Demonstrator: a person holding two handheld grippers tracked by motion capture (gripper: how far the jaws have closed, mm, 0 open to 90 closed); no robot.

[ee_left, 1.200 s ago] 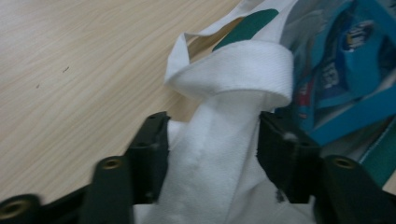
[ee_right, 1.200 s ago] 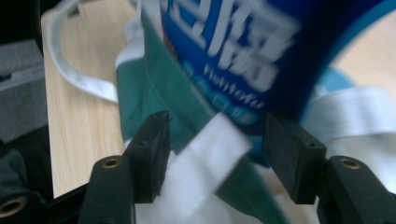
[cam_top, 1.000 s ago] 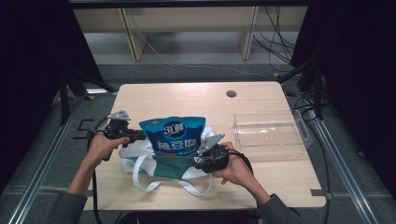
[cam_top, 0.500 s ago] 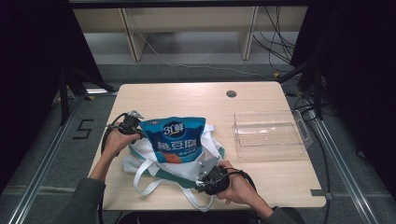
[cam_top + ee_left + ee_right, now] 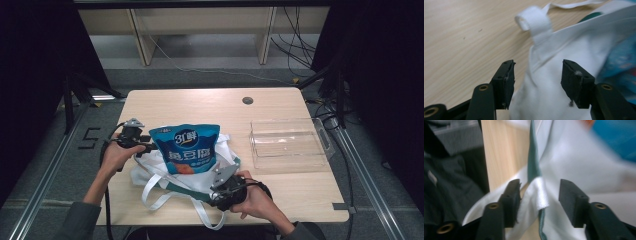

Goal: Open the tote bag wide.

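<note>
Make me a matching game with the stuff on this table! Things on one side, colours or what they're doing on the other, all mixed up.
Things:
1. snack bag
2. tote bag
3. plastic box
4. left hand-held gripper

Descriptions:
A. clear and empty
B. blue, standing up
C. open jaws around white cloth
D. white with a green edge, lying on the table

Pairs: 1-B, 2-D, 3-A, 4-C

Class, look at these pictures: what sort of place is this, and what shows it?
Probably a lab or recording workspace, not a home: a pale wooden table ringed by dark curtains, loose black cables on the grey floor, and a hand-held black two-jaw gripper working at a white fabric tote bag.
</note>
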